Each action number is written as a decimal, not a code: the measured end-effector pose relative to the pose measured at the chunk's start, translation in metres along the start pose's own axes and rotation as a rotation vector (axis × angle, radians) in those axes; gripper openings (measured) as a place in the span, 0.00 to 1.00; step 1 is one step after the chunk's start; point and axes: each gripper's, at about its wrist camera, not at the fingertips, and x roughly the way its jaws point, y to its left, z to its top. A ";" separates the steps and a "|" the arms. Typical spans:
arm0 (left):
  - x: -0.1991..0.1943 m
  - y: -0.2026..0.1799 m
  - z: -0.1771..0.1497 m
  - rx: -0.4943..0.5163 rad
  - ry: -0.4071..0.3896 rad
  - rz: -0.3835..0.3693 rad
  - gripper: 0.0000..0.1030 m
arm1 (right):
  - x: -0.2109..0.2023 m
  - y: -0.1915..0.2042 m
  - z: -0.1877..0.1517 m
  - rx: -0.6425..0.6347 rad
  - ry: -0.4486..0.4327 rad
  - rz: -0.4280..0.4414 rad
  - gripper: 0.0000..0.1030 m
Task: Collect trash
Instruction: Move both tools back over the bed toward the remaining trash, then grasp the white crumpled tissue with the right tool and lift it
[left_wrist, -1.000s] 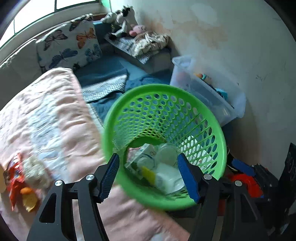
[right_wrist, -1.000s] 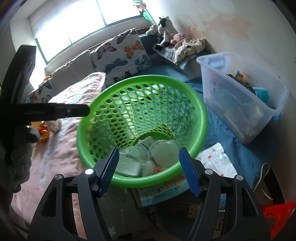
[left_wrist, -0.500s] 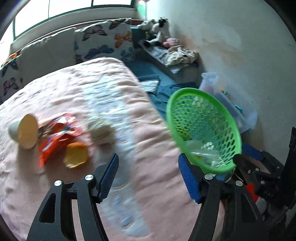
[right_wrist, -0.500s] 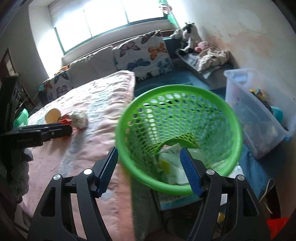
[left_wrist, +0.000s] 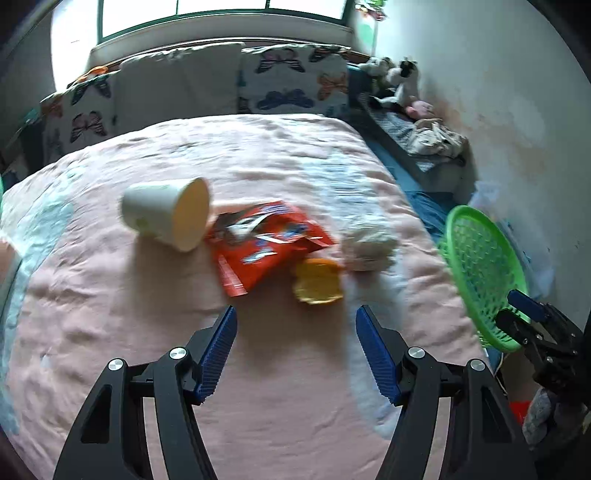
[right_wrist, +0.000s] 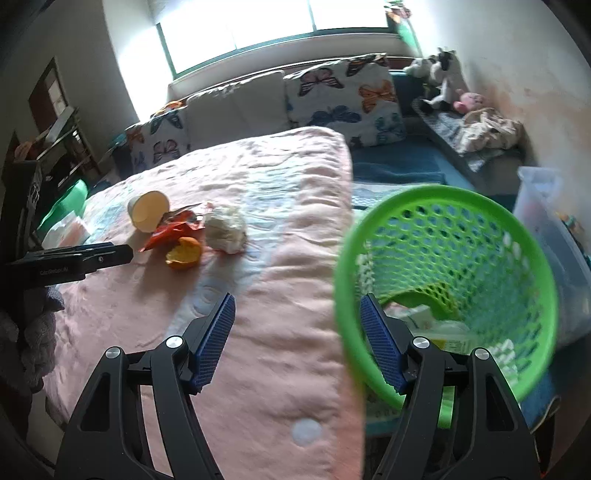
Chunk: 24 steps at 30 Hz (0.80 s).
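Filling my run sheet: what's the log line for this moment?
stage: reaching for trash | left hand-held gripper: open, empty | nearest: orange peel piece on pink quilted blanket | green mesh plastic basket: bedside

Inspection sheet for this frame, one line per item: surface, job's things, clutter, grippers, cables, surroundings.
Surface: pink blanket spread over the bed, wrinkled.
Job's things: paper cup on its side; red snack wrapper beside it; orange peel at the wrapper's edge; crumpled tissue next to the peel; green basket past the bed's edge, already holding trash.
Clutter: clear storage bin behind the basket.
Grippers: left gripper open, empty, over the blanket; right gripper open, empty, near the basket rim.
Cables: nothing seen.
Surroundings: butterfly pillows, stuffed toys, window.
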 end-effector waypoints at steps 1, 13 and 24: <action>0.000 0.004 -0.001 -0.008 -0.001 0.005 0.63 | 0.005 0.004 0.003 -0.006 0.004 0.011 0.68; -0.001 0.048 -0.009 -0.079 0.006 0.028 0.63 | 0.051 0.045 0.035 -0.083 0.033 0.076 0.68; 0.005 0.058 -0.008 -0.086 0.012 0.016 0.63 | 0.099 0.064 0.057 -0.110 0.062 0.079 0.60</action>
